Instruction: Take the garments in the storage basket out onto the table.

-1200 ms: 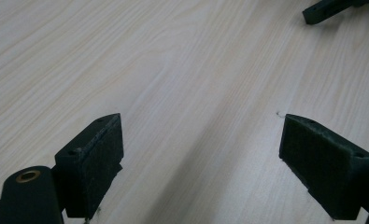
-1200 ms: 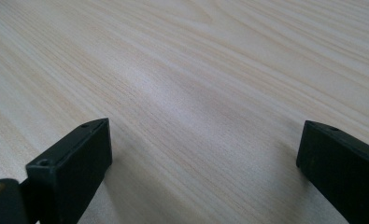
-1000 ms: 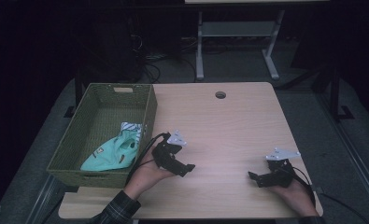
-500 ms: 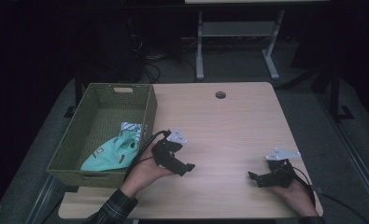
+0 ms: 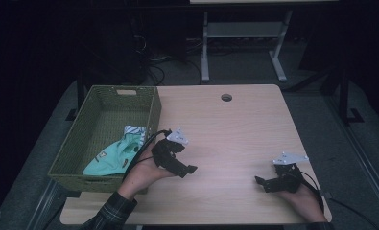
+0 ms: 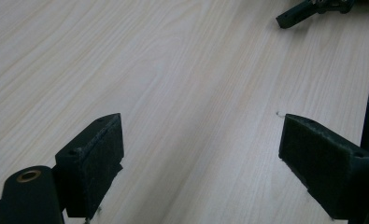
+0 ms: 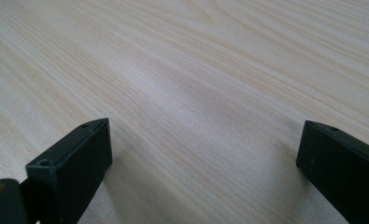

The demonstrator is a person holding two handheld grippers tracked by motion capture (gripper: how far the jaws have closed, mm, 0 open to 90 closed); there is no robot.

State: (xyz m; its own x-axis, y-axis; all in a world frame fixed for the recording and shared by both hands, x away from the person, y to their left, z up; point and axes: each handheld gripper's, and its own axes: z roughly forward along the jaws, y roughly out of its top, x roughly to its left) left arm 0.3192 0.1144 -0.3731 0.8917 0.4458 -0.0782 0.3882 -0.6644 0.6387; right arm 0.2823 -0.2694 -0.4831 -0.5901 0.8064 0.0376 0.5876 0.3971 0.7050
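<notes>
My left gripper (image 5: 189, 169) rests low over the wooden table (image 5: 225, 124), just right of the green woven basket (image 5: 76, 143). It is open, and its wide-apart pads (image 6: 91, 156) have only bare wood between them. My right gripper (image 5: 259, 181) sits near the table's front right, also open, its pads (image 7: 74, 158) spread over bare tabletop. Inside the basket lies a mint-green cloth (image 5: 110, 155) with a striped piece (image 5: 134, 130) beside it. The right gripper (image 6: 313, 7) appears far off in the left gripper view.
A round cable hole (image 5: 226, 97) sits near the table's far edge. Beyond the table stand a white metal frame (image 5: 240, 43) and cables on a dark floor. The basket wall (image 5: 153, 115) stands close to my left hand.
The left gripper has shifted very slightly. The right gripper stays where it was.
</notes>
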